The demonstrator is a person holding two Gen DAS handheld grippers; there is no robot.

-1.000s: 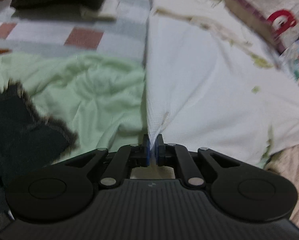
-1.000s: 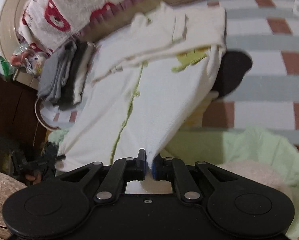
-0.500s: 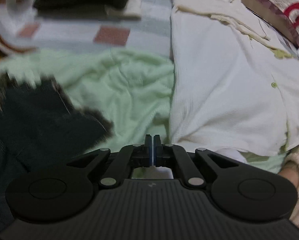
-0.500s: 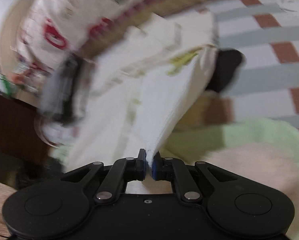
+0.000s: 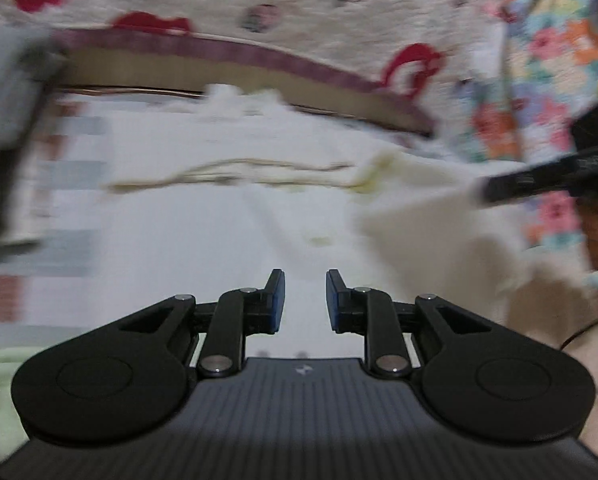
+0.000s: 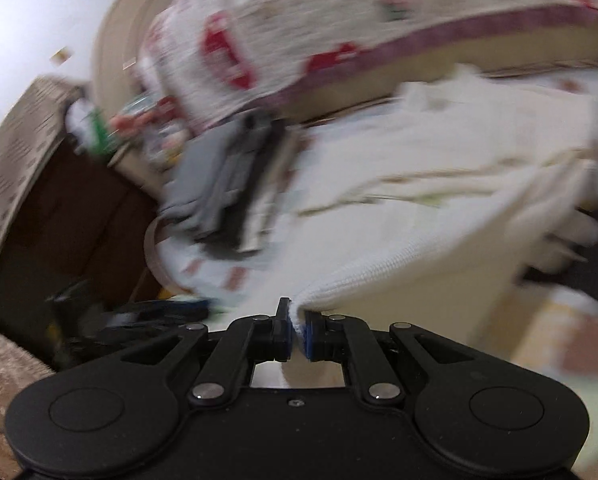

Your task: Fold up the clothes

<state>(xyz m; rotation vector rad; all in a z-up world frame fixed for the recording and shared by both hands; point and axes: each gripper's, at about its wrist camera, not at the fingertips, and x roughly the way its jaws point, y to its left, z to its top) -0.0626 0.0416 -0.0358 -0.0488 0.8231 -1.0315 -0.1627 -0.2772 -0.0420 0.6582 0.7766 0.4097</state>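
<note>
The left gripper (image 5: 305,300), clamped on the white garment (image 5: 227,240) a second earlier, had parted its jaws and held nothing, while the right gripper (image 6: 297,330) remained pinched on the garment's hem, lifting that edge above the checked bedsheet (image 5: 39,284), probably mid-fold.

Dim, warm indoor light with no glare. Motion blur smears nearly everything beyond my left hand-held gripper (image 5: 305,300) and right hand-held gripper (image 6: 297,330), which stay sharp at 6 o'clock. The white garment (image 6: 399,248) shows crisp knit only near my fingers. Fisheye bending curves the edges.
</note>
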